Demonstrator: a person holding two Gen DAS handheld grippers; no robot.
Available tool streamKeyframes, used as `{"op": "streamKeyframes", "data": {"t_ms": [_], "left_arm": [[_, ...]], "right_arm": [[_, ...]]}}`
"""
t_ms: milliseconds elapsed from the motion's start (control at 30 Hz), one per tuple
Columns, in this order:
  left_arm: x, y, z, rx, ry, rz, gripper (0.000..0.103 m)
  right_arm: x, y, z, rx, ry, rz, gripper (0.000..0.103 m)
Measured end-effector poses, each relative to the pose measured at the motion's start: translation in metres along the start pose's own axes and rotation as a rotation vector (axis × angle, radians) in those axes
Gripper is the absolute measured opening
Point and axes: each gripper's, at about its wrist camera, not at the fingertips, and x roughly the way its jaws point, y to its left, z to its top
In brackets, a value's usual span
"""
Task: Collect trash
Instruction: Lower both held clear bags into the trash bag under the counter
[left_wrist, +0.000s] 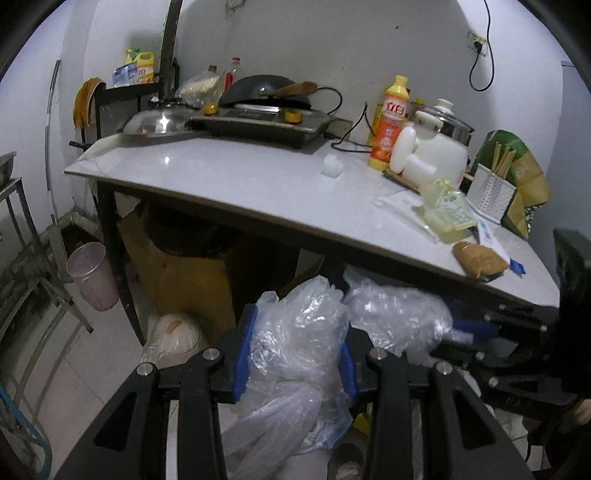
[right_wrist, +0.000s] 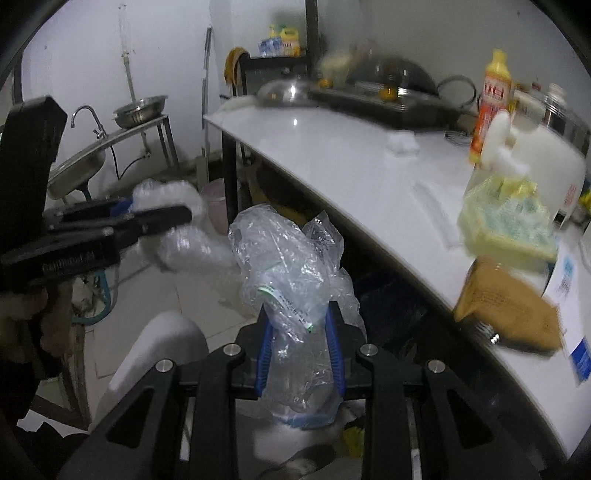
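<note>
Both tools squeeze crinkly plastic bags

The left tool (left_wrist: 295, 360) is closed on a clear plastic bag (left_wrist: 295, 332), and the right tool (right_wrist: 300, 347) pinches another see-through bag (right_wrist: 291, 273). Both bags look crumpled and shiny, sticking up past the tools' blue fingers (left_wrist: 242, 354), just below the white table (left_wrist: 258, 184) edge.

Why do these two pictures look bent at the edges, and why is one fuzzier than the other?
Both wrist views use fisheye lenses, so the white tabletop bows into a curve and dark corners ring each frame. The left wrist view is fairly sharp: the label on the orange and yellow bottle shows clearly. The right wrist view is motion-smeared, especially the brown paper packet. Glare spots shine on the tabletop in both.
</note>
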Motion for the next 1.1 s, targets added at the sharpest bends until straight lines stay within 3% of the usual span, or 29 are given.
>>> {"op": "streamKeyframes", "data": {"t_ms": [233,700,1033,1100], "left_arm": [[0.021,0.017,-0.010,-0.007,0.048,0.004,0.039],[0.068,0.049,-0.025,-0.048,0.145,0.003,0.039],[0.092,0.061,-0.030,-0.067,0.195,0.002,0.039],[0.096,0.064,-0.031,-0.069,0.203,0.004,0.039]], "right_arm": [[0.052,-0.001,-0.026,0.030,0.123,0.027,0.025],[0.131,-0.011,-0.039,0.082,0.310,0.047,0.025],[0.194,-0.018,-0.053,0.129,0.411,0.070,0.033],[0.205,-0.020,-0.054,0.136,0.425,0.070,0.041]]}}
